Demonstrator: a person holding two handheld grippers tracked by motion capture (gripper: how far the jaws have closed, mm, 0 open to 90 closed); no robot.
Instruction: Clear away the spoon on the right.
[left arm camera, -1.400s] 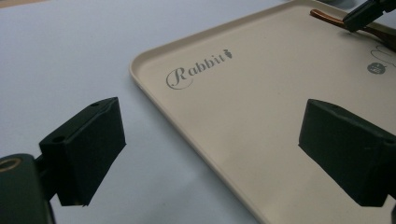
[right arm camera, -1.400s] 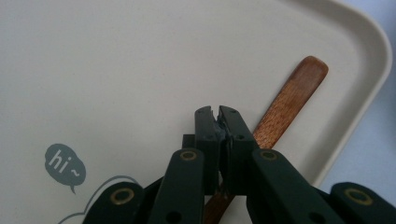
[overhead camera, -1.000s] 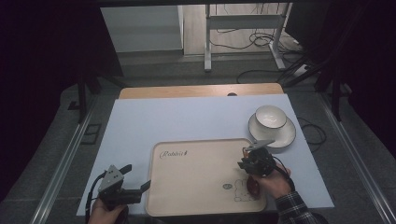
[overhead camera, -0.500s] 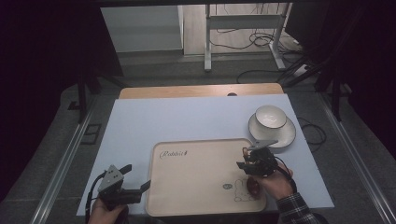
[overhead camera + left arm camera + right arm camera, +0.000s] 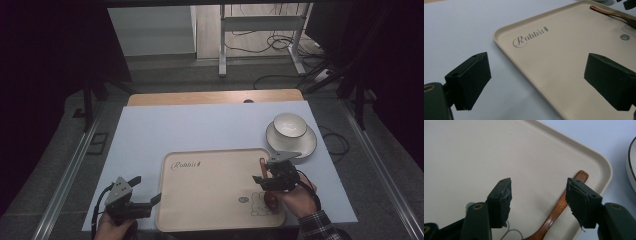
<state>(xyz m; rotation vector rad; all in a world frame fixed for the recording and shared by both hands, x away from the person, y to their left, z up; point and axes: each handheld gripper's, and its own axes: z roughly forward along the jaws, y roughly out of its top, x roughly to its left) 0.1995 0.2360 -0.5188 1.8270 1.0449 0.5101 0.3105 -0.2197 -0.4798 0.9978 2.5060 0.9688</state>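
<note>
Right gripper hovering over the wooden spoon, jaws just been opening, nothing clamped; spoon lying on the beige tray; left gripper resting agape beside the tray.

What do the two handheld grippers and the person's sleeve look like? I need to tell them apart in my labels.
Both the left gripper and the right gripper are black with blocky black jaws, brass-coloured screws and a grey three-cornered plate on top. Black cables trail from both. A dark plaid sleeve covers the right forearm.
</note>
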